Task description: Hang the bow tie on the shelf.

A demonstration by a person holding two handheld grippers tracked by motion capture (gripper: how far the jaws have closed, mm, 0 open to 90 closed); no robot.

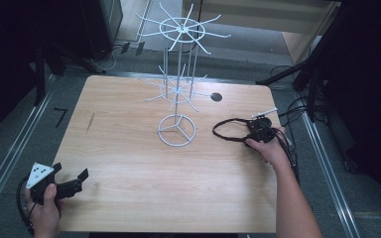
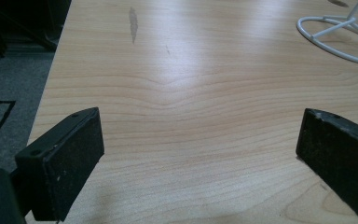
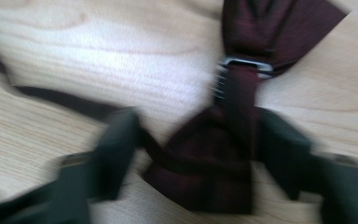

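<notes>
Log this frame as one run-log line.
left gripper: open, idle, near table corner | right gripper: jaws around maroon bow tie, blurred | wire rack: bare

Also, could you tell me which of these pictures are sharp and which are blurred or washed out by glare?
Right gripper view: motion-blurred, the dark red bow tie and jaws smeared. Left gripper view: sharp, pale glare on the table. High view: clear on the white wire stand, dark surroundings.

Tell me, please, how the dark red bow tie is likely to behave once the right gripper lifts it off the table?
The bow tie looks like soft woven cloth, so it will probably sag and fold rather than hold shape. Its thin strap lies in a loose loop on the table, so it will likely dangle and trail. It probably weighs little, though the metal clasp may swing.
</notes>
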